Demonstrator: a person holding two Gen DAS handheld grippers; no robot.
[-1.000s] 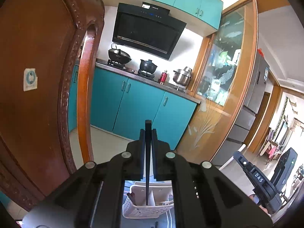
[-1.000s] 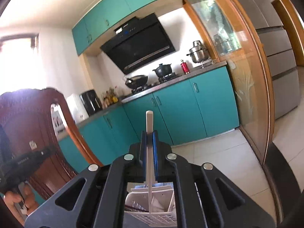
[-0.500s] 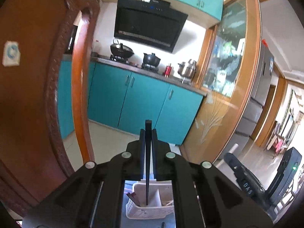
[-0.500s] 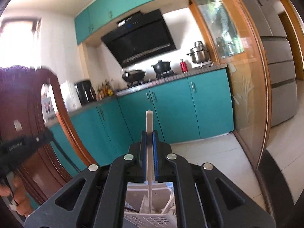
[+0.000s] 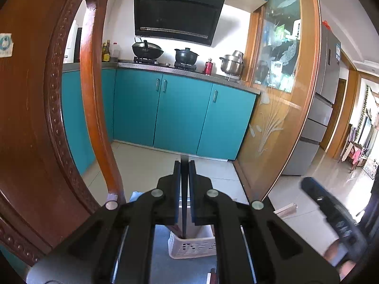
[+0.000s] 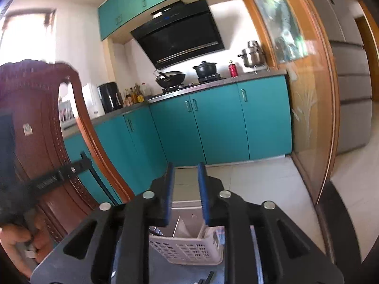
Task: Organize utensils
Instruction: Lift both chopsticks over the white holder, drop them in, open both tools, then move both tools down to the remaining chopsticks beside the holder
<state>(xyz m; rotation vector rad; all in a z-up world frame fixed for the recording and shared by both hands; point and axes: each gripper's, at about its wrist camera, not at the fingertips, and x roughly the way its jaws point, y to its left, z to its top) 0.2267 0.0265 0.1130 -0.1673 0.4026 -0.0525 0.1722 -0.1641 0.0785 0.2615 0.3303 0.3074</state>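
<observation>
My left gripper (image 5: pixel 184 163) is shut on a thin black stick (image 5: pixel 184 213). The stick hangs straight down and its lower end reaches into a white slotted plastic basket (image 5: pixel 191 248) on the grey table. In the right wrist view, my right gripper (image 6: pixel 186 165) is above the same basket (image 6: pixel 184 248). Its blue-padded jaws are opening and nothing is between them. White pieces stand upright inside the basket; I cannot tell which one is a utensil and which a divider. A dark utensil end (image 6: pixel 155 230) shows at the basket's left.
A carved wooden chair back (image 5: pixel 35 118) rises close on the left. Behind are teal kitchen cabinets (image 5: pixel 180 113), a stove with pots and a glass sliding door (image 5: pixel 279 108). A hand (image 6: pixel 14 241) holds the other gripper at the far left.
The white stick that my right gripper held is gone from its jaws, which have parted. Both grippers have sunk toward the basket. The left still grips the black stick.
</observation>
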